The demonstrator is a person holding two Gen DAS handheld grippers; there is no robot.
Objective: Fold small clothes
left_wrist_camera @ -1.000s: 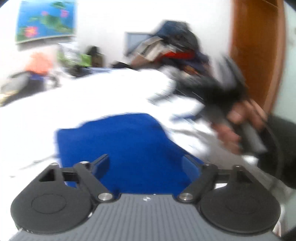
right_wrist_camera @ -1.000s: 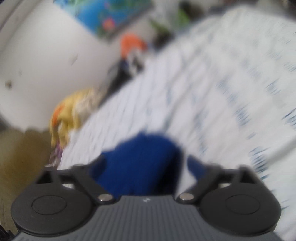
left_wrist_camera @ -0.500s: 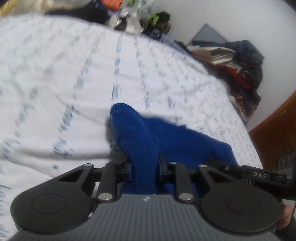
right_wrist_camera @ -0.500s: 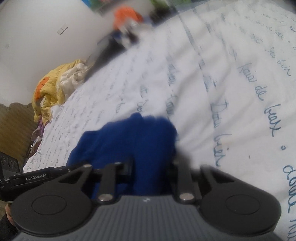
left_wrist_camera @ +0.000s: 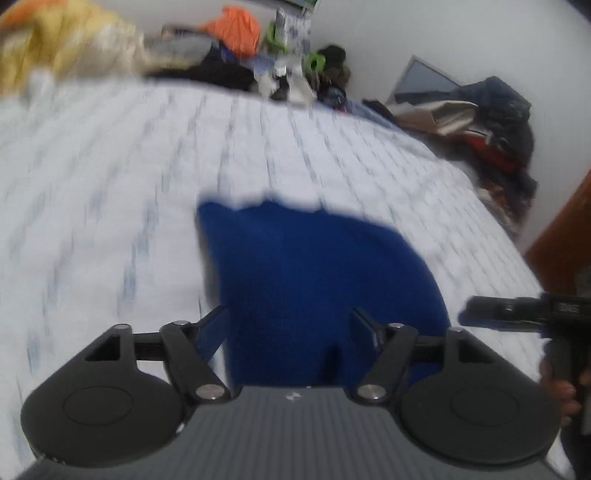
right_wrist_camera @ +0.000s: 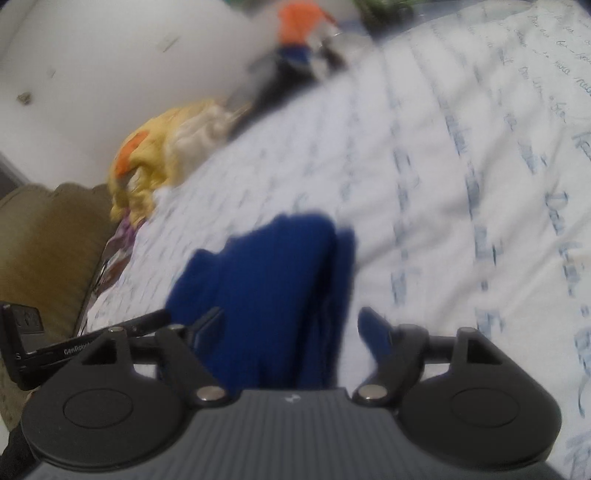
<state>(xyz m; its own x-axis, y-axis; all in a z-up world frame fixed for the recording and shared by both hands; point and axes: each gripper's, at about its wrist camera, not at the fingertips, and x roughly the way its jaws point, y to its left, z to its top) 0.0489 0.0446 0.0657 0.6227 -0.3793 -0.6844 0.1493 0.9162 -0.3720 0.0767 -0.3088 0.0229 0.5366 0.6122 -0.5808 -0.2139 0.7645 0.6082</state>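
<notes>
A small blue garment (left_wrist_camera: 314, 280) lies folded on the white printed bedsheet (left_wrist_camera: 110, 192). My left gripper (left_wrist_camera: 290, 328) is open just above its near edge, holding nothing. In the right wrist view the same blue garment (right_wrist_camera: 266, 291) lies bunched in a thick fold under my right gripper (right_wrist_camera: 291, 326), which is open and empty. The right gripper also shows in the left wrist view (left_wrist_camera: 528, 314) at the right edge, held in a hand. The left gripper shows at the left edge of the right wrist view (right_wrist_camera: 74, 339). Both views are blurred.
Clutter lines the bed's far side: a yellow cloth heap (right_wrist_camera: 159, 155), an orange item (left_wrist_camera: 232, 29) and dark clothes (left_wrist_camera: 495, 122) at the right. A wooden door (left_wrist_camera: 565, 251) stands at the right. An olive headboard (right_wrist_camera: 40, 243) is at the left.
Both grippers were shut on the blue garment half a second ago; both have opened and let it go. The garment now lies on the sheet and both grippers have drawn back a little.
</notes>
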